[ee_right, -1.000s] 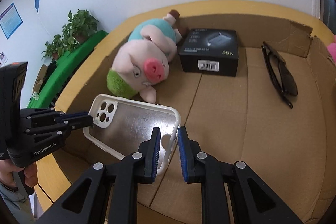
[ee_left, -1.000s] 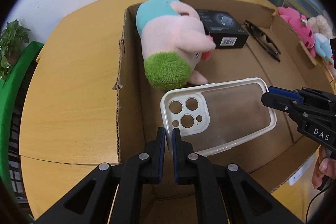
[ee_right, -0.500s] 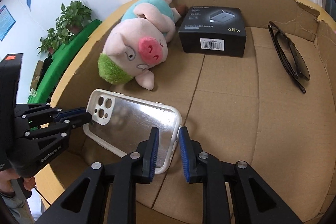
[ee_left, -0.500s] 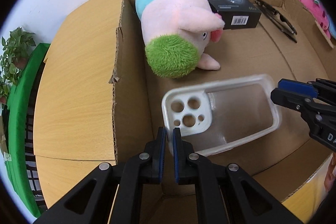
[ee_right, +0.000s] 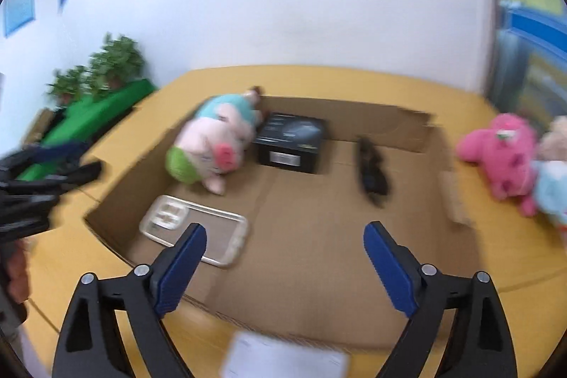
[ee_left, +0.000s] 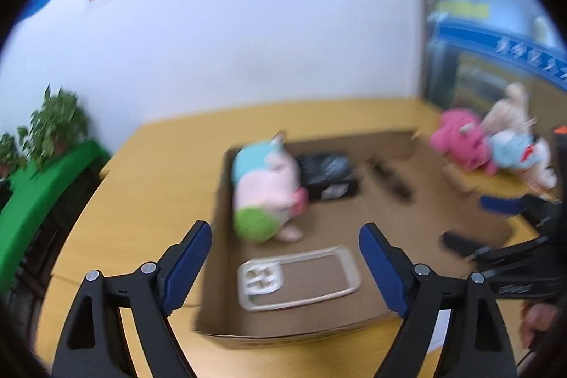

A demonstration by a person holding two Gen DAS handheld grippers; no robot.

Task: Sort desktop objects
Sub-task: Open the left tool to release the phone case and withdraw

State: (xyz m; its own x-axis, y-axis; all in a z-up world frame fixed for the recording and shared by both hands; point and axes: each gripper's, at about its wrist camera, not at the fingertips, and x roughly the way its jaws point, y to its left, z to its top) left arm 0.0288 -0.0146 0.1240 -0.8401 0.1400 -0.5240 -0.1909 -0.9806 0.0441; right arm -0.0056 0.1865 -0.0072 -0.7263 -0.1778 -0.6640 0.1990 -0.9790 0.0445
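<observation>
Now both claws, left (ee_left: pixel 285 257) and right (ee_right: pixel 285 257), spread wide, phone case (ee_right: pixel 193 229) flat in box (ee_right: pixel 407 126), labels blurred.

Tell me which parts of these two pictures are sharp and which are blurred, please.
Left wrist view: the left hand-held gripper is sharp; the box, pig and phone case are smeared by motion, and the wall curves with fisheye distortion. Right wrist view: the right hand-held gripper is sharp; the glasses and pink plush are blurred, and the charger box shows no readable print.
</observation>
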